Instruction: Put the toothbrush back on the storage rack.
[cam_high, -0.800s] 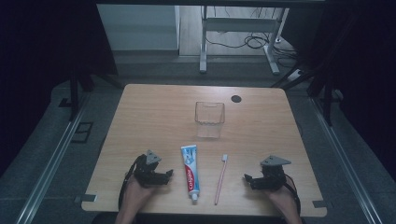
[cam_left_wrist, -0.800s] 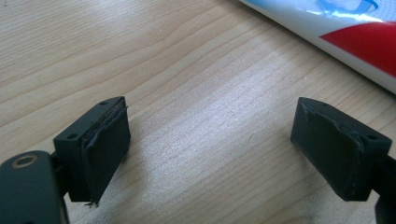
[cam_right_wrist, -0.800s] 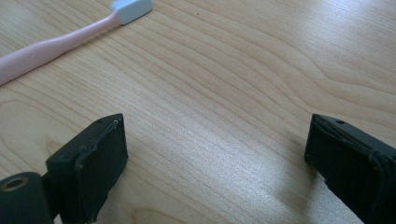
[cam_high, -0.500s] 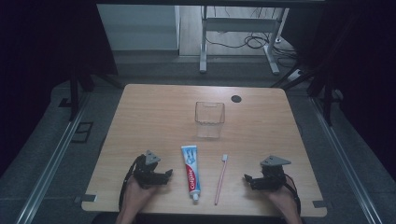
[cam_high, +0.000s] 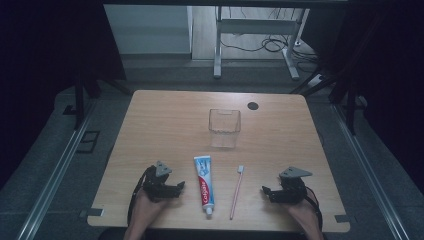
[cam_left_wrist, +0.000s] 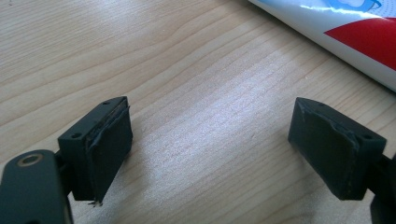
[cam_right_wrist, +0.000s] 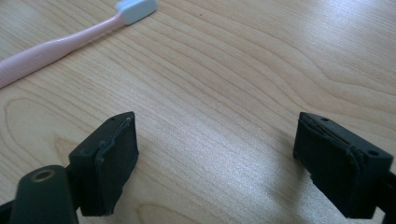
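Observation:
A white, blue and red toothpaste tube (cam_high: 204, 185) lies near the front of the wooden table (cam_high: 165, 125), cap toward me. A pink toothbrush (cam_high: 236, 191) with a white head lies just to its right. Behind them stands a clear plastic cup (cam_high: 224, 127). My left gripper (cam_high: 179, 187) rests on the table left of the tube, jaws open over bare wood (cam_left_wrist: 210, 154), with the tube (cam_left_wrist: 350, 28) at the upper right of its view. My right gripper (cam_high: 266, 191) rests right of the toothbrush, open and with nothing between its jaws (cam_right_wrist: 215, 168); the toothbrush (cam_right_wrist: 70, 42) lies ahead to the left.
A small black round disc (cam_high: 253, 105) sits in the table's far right part. Beyond the far edge stand metal frame legs (cam_high: 217, 50) and cables on the floor. Rails run along both sides of the table.

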